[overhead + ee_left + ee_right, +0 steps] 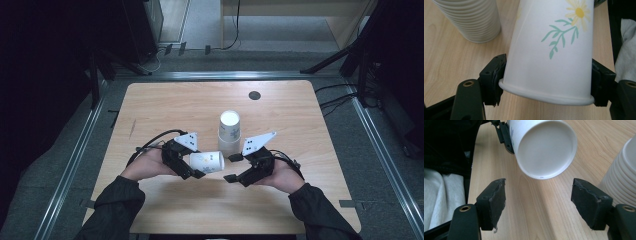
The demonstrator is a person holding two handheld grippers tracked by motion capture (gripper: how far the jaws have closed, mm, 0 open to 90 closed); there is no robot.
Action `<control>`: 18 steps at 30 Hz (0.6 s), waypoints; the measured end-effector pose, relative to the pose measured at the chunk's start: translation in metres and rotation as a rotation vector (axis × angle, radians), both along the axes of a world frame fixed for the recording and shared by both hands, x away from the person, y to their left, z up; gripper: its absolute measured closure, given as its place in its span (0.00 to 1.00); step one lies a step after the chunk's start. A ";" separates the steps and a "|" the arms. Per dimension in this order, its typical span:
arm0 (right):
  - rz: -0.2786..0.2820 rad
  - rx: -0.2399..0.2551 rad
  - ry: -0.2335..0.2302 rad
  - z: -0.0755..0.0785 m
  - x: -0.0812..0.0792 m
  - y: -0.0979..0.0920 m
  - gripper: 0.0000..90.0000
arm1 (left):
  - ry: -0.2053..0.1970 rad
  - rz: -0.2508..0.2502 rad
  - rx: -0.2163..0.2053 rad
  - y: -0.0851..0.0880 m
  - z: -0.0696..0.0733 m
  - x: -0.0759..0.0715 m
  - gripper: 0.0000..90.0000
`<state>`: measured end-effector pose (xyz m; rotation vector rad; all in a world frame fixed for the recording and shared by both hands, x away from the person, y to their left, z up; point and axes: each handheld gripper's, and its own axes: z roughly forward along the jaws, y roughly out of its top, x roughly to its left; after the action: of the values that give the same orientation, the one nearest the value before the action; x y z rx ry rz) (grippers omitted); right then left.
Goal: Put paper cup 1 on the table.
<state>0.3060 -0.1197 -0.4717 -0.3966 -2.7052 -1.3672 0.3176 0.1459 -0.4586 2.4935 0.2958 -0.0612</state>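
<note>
Pinching a paper cup (207, 161) w/ left gripper (186, 165), near-centre of wooden table (165, 105), cup held on its side off the tabletop, rim end between the pads, base end pointing right toward right gripper (233, 167). Seen close in left gripper view: cup (549, 55) white w/ yellow daisy & green sprig print, both pads pressed against the wall just above the rolled rim, left gripper (546, 82) clamped on it. Right gripper just right of the cup's base, spread wide, nothing between the pads; not touching cup. In right gripper view: right gripper (539, 202) w/ pads apart, bare wood between, round cup base (546, 150) facing camera just beyond the tips. Stack of cups (229, 131) standing upside down just beyond the two grippers, mid-table, close behind the held cup; ribbed rims of stack (471, 20) at far left in left gripper view, stack (624, 177) at right edge in right gripper view. Small dark round disc (254, 95) far side of table, well apart from everything. Dark sleeves at near edge, both hands low over the table.
</note>
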 end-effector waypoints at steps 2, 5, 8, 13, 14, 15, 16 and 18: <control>-0.003 -0.002 -0.007 -0.001 -0.001 0.000 0.32 | 0.009 -0.014 0.026 -0.005 -0.002 0.001 0.31; -0.003 -0.008 -0.005 -0.003 -0.002 0.000 0.31 | 0.018 -0.044 0.058 -0.013 -0.005 0.001 0.31; -0.001 -0.010 -0.008 -0.003 -0.003 0.001 0.31 | 0.023 -0.060 0.067 -0.017 -0.007 0.001 0.31; 0.013 -0.024 0.002 -0.006 -0.004 0.006 0.32 | 0.046 -0.095 0.094 -0.030 -0.011 -0.003 0.31; 0.016 -0.027 0.005 -0.007 -0.004 0.007 0.32 | 0.047 -0.097 0.100 -0.032 -0.011 -0.003 0.31; 0.023 -0.028 0.000 -0.008 -0.004 0.009 0.32 | 0.047 -0.097 0.100 -0.032 -0.011 -0.003 0.31; 0.026 -0.030 0.006 -0.009 -0.005 0.010 0.32 | 0.058 -0.101 0.103 -0.035 -0.012 -0.004 0.31; 0.034 -0.041 0.000 -0.010 -0.005 0.013 0.32 | 0.061 -0.104 0.104 -0.037 -0.012 -0.004 0.31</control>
<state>0.3008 -0.1069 -0.4818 -0.3520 -2.7307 -1.3053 0.3138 0.1092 -0.4704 2.6122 0.1986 -0.1686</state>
